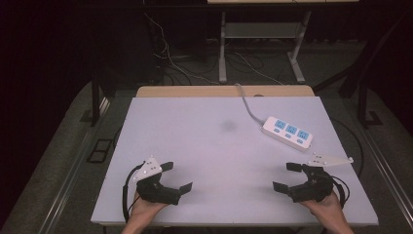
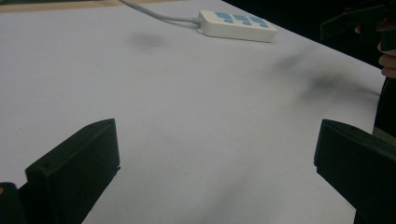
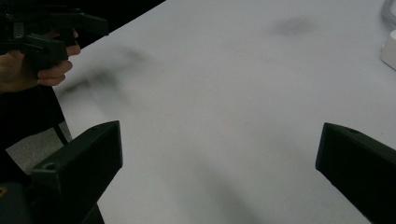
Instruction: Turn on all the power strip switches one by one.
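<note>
Left tool point(image 1: 176, 176) low at the near left of the white table point(image 1: 204, 146), jaws spread on nothing, right tool point(image 1: 286, 176) at the near right, jaws spread, white power strip point(image 1: 287, 132) with 3 blue sockets beyond it

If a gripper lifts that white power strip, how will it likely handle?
The power strip looks rigid and flat, so it likely won't roll or flex. Its smooth plastic may slip between jaws. Its cable trails off the table's far edge and would probably drag.
</note>
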`<state>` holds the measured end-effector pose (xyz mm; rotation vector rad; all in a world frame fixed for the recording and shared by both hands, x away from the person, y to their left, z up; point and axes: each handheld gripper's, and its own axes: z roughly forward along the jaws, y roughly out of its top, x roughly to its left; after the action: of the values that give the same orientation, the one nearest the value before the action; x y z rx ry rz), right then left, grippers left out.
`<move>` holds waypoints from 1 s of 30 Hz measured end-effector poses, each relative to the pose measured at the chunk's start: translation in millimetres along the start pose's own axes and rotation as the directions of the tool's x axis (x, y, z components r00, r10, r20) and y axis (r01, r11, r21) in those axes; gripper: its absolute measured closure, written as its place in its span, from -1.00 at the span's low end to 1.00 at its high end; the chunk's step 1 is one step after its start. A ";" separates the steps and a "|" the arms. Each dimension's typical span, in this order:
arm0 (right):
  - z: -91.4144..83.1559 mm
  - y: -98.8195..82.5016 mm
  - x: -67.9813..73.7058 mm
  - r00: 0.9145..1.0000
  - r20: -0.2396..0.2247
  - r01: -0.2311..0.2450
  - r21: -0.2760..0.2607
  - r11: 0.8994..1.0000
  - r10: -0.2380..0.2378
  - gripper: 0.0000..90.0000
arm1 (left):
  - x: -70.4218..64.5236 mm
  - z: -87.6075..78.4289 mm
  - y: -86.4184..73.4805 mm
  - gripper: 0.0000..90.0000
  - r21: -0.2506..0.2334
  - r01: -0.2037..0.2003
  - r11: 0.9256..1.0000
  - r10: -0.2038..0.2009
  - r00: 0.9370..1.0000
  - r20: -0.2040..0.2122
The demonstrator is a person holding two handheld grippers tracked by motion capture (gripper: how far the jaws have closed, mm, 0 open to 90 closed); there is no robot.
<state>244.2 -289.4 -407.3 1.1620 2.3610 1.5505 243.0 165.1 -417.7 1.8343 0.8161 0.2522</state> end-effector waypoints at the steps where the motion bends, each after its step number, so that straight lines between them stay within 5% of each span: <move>1: 0.0 0.0 0.0 1.000 0.000 0.000 0.000 1.000 0.000 -0.99 | 0.0 0.0 0.0 -1.00 0.000 0.000 1.000 0.000 1.000 0.000; 30: 0.7 1.2 4.5 1.000 0.004 0.017 0.073 0.997 -0.017 -0.99 | 3.4 -1.6 -1.4 -1.00 0.006 0.012 1.000 -0.012 1.000 0.017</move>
<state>242.0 -285.8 -405.2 1.1549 2.4379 1.4665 244.1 168.7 -419.0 1.8341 0.8173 0.2266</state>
